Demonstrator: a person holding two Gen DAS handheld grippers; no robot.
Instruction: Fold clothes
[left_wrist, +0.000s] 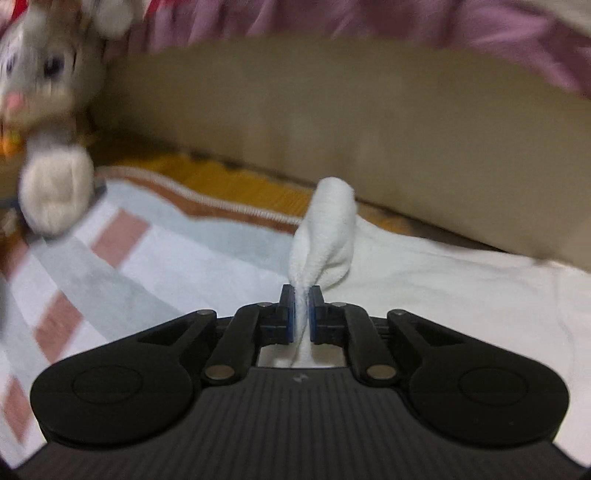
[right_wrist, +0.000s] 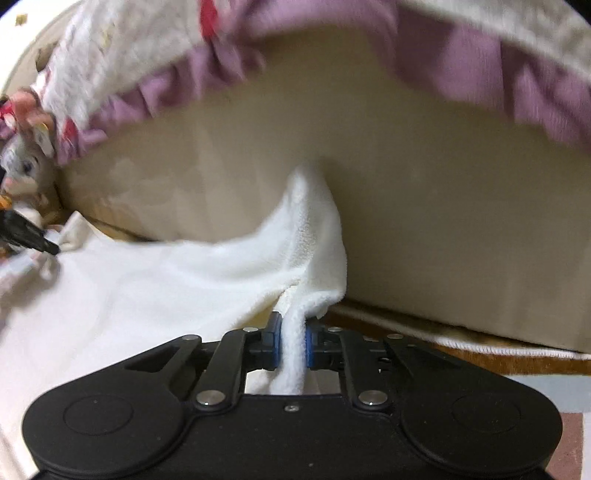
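A white fleecy garment (left_wrist: 443, 273) lies spread over a striped blanket. My left gripper (left_wrist: 301, 295) is shut on one bunched corner of it, and a twisted tuft (left_wrist: 327, 236) sticks up past the blue pads. In the right wrist view my right gripper (right_wrist: 293, 325) is shut on another edge of the same white garment (right_wrist: 147, 280), which rises in a peak (right_wrist: 314, 229) above the fingers. The other gripper's black tip (right_wrist: 35, 236) shows at the far left, at the garment's far corner.
A beige padded wall (left_wrist: 332, 110) runs close behind the cloth, with a purple ruffled cover (right_wrist: 480, 62) hanging over its top. A grey and white plush toy (left_wrist: 48, 122) sits at the left. The striped blanket (left_wrist: 110, 258) and an orange mat (left_wrist: 236, 188) lie beneath.
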